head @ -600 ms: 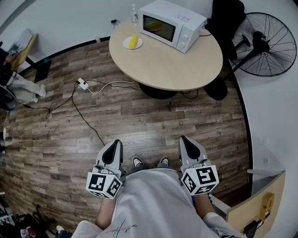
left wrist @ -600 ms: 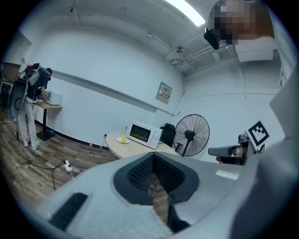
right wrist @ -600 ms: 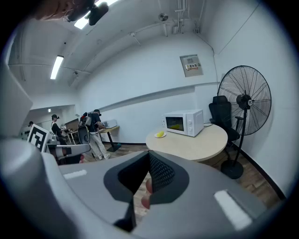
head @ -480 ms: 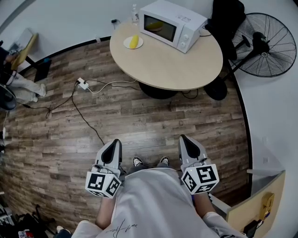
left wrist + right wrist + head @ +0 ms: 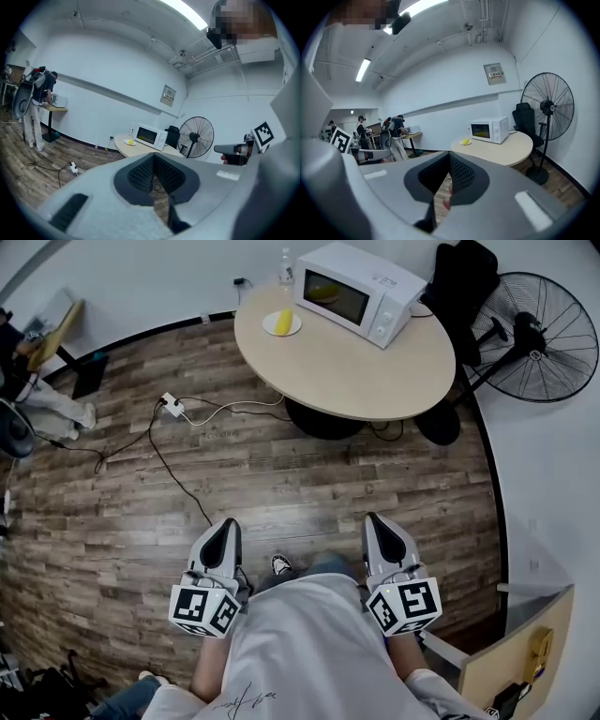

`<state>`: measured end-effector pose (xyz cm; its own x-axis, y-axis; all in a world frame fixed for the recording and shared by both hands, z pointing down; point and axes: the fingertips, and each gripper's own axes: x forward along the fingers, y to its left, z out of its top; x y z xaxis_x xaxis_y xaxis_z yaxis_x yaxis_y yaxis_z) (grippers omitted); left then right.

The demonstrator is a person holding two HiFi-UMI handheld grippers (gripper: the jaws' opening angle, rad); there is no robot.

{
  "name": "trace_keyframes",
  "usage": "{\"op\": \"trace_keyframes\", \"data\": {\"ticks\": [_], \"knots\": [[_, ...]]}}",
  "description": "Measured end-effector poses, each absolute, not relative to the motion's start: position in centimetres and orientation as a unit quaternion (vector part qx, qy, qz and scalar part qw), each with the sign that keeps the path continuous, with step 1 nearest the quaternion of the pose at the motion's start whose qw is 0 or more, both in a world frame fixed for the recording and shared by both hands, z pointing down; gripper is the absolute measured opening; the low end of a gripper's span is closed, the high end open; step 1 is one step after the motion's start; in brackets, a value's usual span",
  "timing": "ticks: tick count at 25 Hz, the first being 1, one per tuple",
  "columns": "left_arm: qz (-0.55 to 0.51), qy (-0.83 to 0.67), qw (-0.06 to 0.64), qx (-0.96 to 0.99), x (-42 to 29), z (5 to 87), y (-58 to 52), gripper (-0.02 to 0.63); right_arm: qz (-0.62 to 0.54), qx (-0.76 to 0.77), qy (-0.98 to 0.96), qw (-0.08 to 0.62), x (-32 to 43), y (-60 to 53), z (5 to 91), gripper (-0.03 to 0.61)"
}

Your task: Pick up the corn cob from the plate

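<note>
The yellow corn cob lies on a small white plate at the far left of the round beige table, beside a white microwave. Both gripper views show the corn cob far ahead. My left gripper and right gripper are held close to my body over the wood floor, well short of the table. Each has its jaws closed together with nothing between them. The left gripper view shows my right gripper alongside.
A power strip with cables lies on the floor between me and the table. A standing fan and a black chair are at the right behind the table. A person stands at a desk far left. A wooden cabinet is at lower right.
The table, plate and microwave have shifted slightly right and up in the head view. Only one shoe now shows below me. Both grippers keep their places, shut.
</note>
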<state>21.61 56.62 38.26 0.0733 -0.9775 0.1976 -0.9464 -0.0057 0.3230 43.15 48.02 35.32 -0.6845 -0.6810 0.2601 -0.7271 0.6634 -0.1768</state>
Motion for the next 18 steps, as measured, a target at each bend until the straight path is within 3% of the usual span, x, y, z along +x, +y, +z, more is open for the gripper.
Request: {"op": "trace_keyframes", "data": {"ticks": [18], "knots": [[-0.036,-0.678,0.201,0.707,18.7,39.6,54.7,-0.002,0.088,0.316,-0.941,0.083,37.1,47.1,35.2,0.011]]}}
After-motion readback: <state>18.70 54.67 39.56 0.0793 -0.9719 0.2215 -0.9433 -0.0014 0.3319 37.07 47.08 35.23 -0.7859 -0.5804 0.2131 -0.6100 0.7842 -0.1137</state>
